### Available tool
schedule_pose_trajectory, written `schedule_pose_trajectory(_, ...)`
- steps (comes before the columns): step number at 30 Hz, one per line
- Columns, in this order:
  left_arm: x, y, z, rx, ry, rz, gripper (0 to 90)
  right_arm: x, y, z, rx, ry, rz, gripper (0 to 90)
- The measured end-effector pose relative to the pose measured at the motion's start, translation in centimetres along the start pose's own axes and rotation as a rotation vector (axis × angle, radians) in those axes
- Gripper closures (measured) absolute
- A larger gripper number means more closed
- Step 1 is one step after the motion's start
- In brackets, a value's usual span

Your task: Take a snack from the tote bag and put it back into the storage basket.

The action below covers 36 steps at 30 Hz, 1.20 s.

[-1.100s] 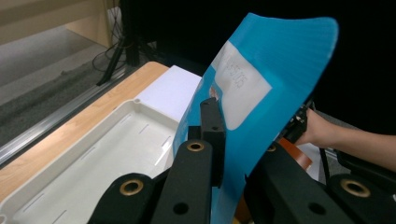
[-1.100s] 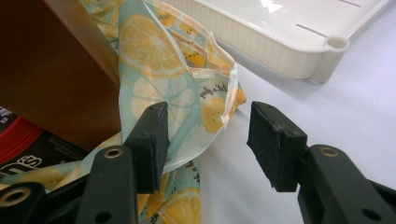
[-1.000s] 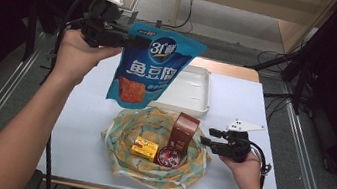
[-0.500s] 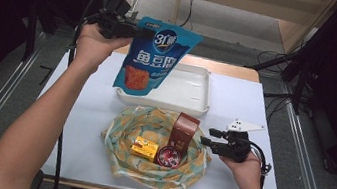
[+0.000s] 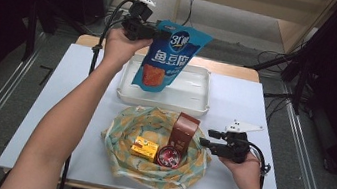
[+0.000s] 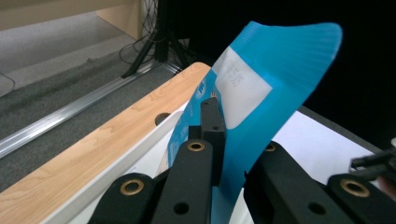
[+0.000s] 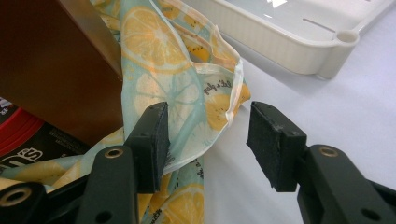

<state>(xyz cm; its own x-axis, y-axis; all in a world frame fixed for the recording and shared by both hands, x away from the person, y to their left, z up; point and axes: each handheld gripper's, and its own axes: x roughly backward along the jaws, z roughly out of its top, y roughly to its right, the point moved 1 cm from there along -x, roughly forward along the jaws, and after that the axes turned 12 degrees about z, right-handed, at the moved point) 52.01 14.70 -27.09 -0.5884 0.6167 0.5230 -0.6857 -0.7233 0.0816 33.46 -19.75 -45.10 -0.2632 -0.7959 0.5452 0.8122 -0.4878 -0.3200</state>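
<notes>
Up close, the left gripper view shows the left hand-held gripper (image 6: 219, 154) clamped tight on the blue pouch (image 6: 266, 93), while the high view shows that pouch hanging over the one white tray (image 5: 192, 90). Left arm stretched forward, raised! The right hand-held gripper (image 7: 205, 140) rests low on the desk (image 5: 265, 109), jaws half open around the lemon-print cloth's (image 7: 187, 102) edge, gripping nothing; three items sit on the cloth.

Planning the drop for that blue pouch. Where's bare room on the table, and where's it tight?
The white tray under the blue pouch looks bare. Bare tabletop lies left of the tray and lemon-print cloth, and right of the tray. Crowded: the cloth holds three items, right gripper at its edge.
</notes>
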Motion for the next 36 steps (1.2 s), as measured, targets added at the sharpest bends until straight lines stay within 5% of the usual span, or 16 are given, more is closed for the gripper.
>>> schedule_pose_trajectory(6,-0.8,-1.1,-1.5,0.031,0.026,0.009,90.0,0.1,-0.1,0.0,0.011,-0.002,0.001,49.6)
schedule_pose_trajectory(10,-0.6,-1.4,-2.4,-0.001,0.031,-0.022,90.0,0.0,0.0,-0.1,0.010,-0.008,0.002,49.6)
schedule_pose_trajectory(16,-0.8,-2.4,-3.9,0.005,-0.021,0.001,90.0,-0.2,-0.2,0.0,0.011,-0.017,0.000,49.8)
schedule_pose_trajectory(25,-0.9,-2.4,-4.2,0.011,-0.012,-0.006,88.7,-0.4,-0.2,0.0,0.018,-0.020,0.004,50.1)
schedule_pose_trajectory(29,-0.8,-2.4,-4.2,0.026,-0.022,-0.031,84.1,-0.3,-0.2,0.0,0.019,-0.019,0.004,50.2)
schedule_pose_trajectory(36,-0.1,-2.1,-4.6,0.001,-0.019,-0.006,65.0,-0.4,-0.2,0.0,0.021,-0.021,0.004,50.1)
